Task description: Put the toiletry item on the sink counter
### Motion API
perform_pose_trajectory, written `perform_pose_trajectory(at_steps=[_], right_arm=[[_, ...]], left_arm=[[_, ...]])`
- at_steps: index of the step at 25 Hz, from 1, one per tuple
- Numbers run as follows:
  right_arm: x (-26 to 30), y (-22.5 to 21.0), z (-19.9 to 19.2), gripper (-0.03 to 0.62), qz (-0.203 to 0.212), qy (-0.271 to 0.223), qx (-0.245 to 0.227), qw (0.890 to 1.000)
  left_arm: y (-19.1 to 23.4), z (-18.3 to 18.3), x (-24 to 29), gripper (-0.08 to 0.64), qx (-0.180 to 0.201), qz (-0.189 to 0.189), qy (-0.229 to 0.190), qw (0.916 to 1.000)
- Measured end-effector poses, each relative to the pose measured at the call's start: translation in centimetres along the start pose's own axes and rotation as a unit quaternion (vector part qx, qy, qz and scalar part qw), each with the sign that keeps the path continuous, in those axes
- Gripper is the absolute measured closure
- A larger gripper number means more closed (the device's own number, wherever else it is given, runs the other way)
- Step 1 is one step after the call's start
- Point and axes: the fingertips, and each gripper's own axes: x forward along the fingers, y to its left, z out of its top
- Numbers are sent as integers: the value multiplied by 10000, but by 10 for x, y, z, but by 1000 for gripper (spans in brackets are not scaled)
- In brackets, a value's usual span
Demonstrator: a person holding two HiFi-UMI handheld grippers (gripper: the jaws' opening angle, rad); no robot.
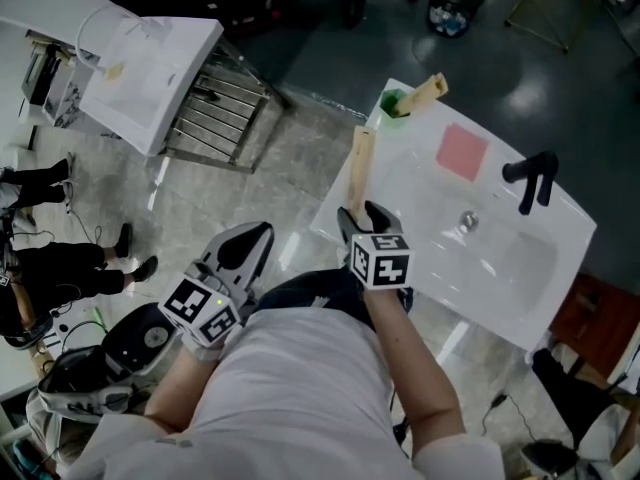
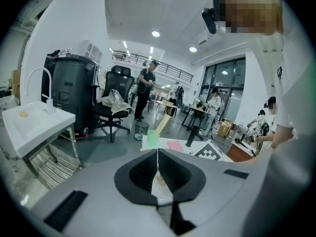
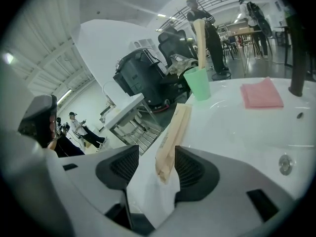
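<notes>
Most of the job looks done: the toiletry item point(image 1: 359, 168), a long tan packet, lies flat on the left rim of the sink counter point(image 1: 425, 188), close to the edge. The right gripper point(image 1: 362, 216) has its jaws spread wide around the packet's near end, and the pads aren't pressing it as far as I can see, so it reads as let go. What's left, I'd say: back the right gripper off without dragging it. The long axis runs along the rim, away from the person, with the far end pointing toward the green cup point(image 1: 396, 102) at the back corner. The left gripper point(image 1: 243, 250) hangs aside over the floor, jaws closed together, nothing in them.
</notes>
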Motion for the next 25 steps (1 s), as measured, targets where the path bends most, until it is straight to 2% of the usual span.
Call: perform_pose_trajectory(at_steps=[4,9,11,16,25], right_arm=[[-15,2,17,368,98,-227,-53,9997],[-43,-1,40,512,175,-615,-20,9979],[-56,-1,48,546,292,-787,-9,9965],[-91,2,69,557,551,-1210,-60,9911],[-156,-16,95,557,469,-1701,-44,9843]], left_arm=[[-8,10,6,541,27,-63,-92,9999],[-25,22,18,541,53,-223,-183,9996],[-33,26,24,541,39,-286,-218,9993],[-56,39,40,541,106,-448,-310,9985],[-104,62,77,541,212,-889,-445,9948]])
